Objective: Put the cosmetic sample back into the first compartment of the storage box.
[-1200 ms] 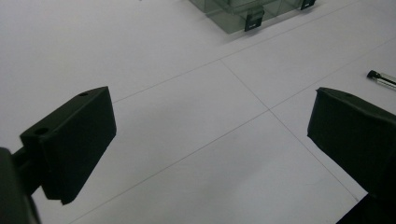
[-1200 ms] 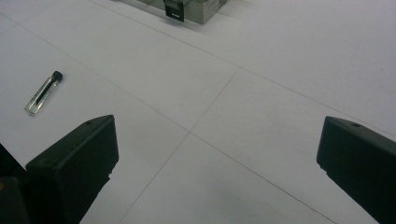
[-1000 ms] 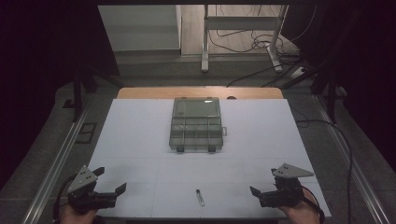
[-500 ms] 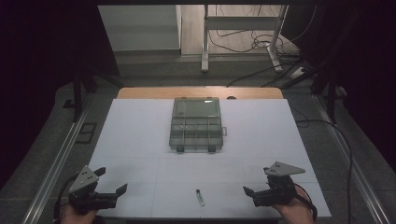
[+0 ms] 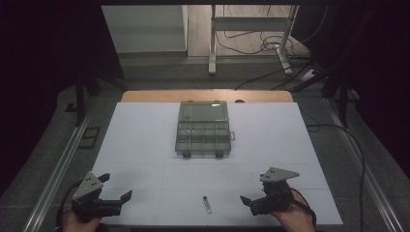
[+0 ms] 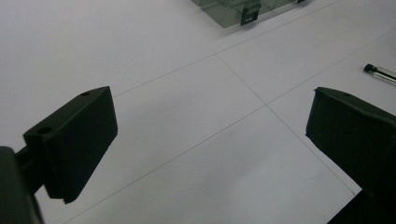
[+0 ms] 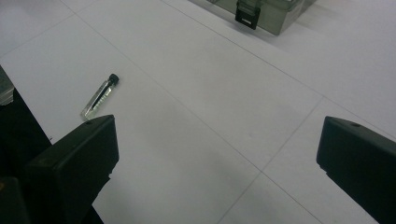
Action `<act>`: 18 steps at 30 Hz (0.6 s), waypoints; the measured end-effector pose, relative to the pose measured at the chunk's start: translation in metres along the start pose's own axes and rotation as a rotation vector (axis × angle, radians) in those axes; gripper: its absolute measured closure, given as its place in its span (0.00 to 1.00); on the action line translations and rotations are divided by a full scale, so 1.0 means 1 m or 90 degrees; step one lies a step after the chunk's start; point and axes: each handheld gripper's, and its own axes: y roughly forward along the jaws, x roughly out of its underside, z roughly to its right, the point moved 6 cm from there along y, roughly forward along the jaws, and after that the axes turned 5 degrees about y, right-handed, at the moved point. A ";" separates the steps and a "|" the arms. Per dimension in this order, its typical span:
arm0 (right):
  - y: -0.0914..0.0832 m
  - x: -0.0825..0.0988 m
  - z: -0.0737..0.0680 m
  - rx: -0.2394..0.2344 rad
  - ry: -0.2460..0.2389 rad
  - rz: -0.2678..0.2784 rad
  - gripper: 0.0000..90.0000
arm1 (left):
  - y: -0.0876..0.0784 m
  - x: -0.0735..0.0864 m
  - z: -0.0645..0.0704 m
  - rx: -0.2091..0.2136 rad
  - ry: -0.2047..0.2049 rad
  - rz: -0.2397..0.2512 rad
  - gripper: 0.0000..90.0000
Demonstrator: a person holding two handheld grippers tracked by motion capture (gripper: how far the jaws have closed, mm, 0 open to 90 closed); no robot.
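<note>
A small clear vial (image 5: 207,204) with a dark cap lies flat on the white table (image 5: 145,145) near its front edge, between the two grippers and touching neither. In the right gripper view the vial (image 7: 99,97) lies just beyond the left-hand jaw. Farther back, at mid-table, sits a clear compartment box (image 5: 202,129), its lid closed and latches facing the person; what its cells hold cannot be made out. The left gripper (image 5: 117,189) hovers at the front left corner, jaws spread wide and empty. The right gripper (image 5: 255,192) hangs at the front right, jaws equally wide apart, holding nothing.
</note>
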 end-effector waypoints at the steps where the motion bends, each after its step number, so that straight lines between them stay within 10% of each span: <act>1: 0.001 0.000 -0.001 -0.001 -0.001 0.000 0.00 | 0.000 0.000 0.000 0.000 0.000 0.000 0.03; 18: 0.020 -0.008 -0.013 -0.026 -0.013 -0.031 0.00 | 0.001 0.000 0.000 -0.005 0.002 -0.008 0.02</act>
